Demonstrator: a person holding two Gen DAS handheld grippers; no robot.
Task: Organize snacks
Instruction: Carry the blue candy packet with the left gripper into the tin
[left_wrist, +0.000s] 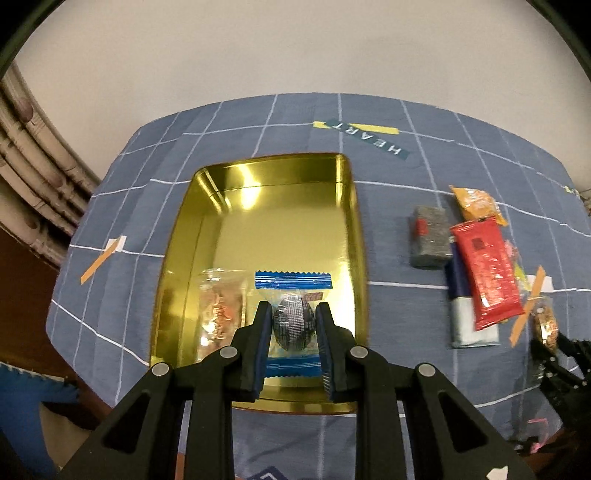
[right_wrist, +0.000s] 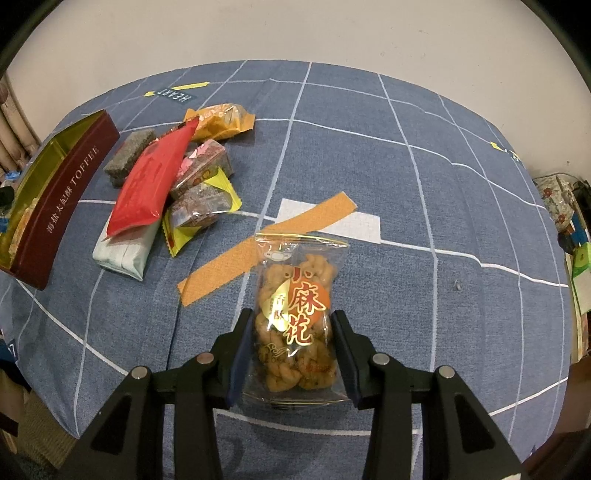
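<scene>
In the left wrist view my left gripper (left_wrist: 291, 314) is shut on a blue-edged clear packet with a dark ball-shaped sweet (left_wrist: 293, 325), held low over the near end of the gold tin (left_wrist: 207, 206). A clear bag of twisted snacks (left_wrist: 221, 306) lies in the tin to its left. In the right wrist view my right gripper (right_wrist: 291, 325) is shut on a clear bag of fried dough twists (right_wrist: 295, 314) just above the blue checked cloth. The tin shows at far left (right_wrist: 62, 195), with a maroon TOFFEE side.
A pile of snacks lies between the tin and my right gripper: a red packet (right_wrist: 151, 184), a pale green pack (right_wrist: 125, 247), a grey block (right_wrist: 129, 157), an orange packet (right_wrist: 221, 122) and small wrapped cakes (right_wrist: 199, 210). Orange tape (right_wrist: 266, 243) marks the cloth.
</scene>
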